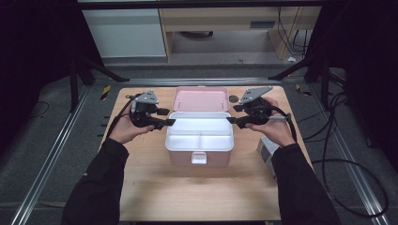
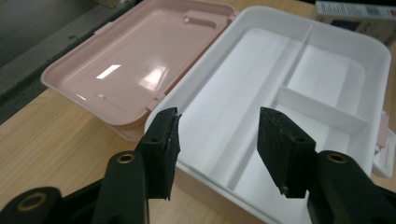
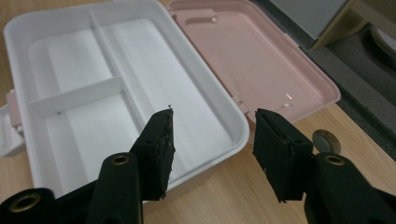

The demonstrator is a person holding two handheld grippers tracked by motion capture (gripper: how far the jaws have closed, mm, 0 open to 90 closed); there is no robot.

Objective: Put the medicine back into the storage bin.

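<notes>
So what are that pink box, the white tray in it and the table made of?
The pink box and its open lid look like glossy moulded plastic: light glints off the lid. The white tray seems smooth plastic too, with thin moulded dividers. The table shows pale wood grain, perhaps laminate rather than solid wood.

The box (image 1: 199, 159) is pale pink outside with a white divided tray (image 1: 199, 136); its open lid (image 1: 201, 99) is pink, the desk (image 1: 155, 183) light wood.
</notes>
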